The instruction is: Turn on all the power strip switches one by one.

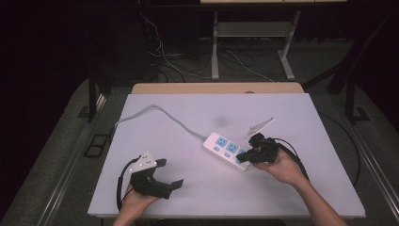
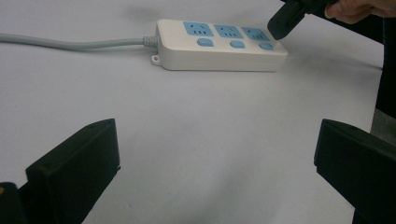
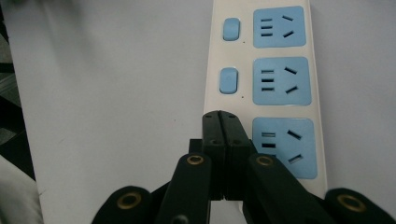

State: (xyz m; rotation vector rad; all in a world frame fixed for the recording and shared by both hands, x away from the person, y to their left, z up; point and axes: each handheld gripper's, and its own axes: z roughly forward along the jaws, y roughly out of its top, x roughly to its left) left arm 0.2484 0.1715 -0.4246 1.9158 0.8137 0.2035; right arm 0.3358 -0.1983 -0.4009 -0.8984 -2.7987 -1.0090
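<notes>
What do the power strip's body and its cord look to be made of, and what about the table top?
Power strip: likely hard moulded plastic, white and smooth with a soft sheen, and blue socket faces and buttons. Cord: seemingly a flexible grey rubbery or PVC jacket, since it curves loosely. Table top: matte pale sheet, no glare; material unclear.

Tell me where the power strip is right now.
In the high view the power strip lies right of the table's centre, with its grey cord running off to the left; the closed right gripper is at its near end.

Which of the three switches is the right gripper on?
The end switch, farthest from the cord. The shut right gripper covers it; the other two switches sit uncovered beyond.
</notes>
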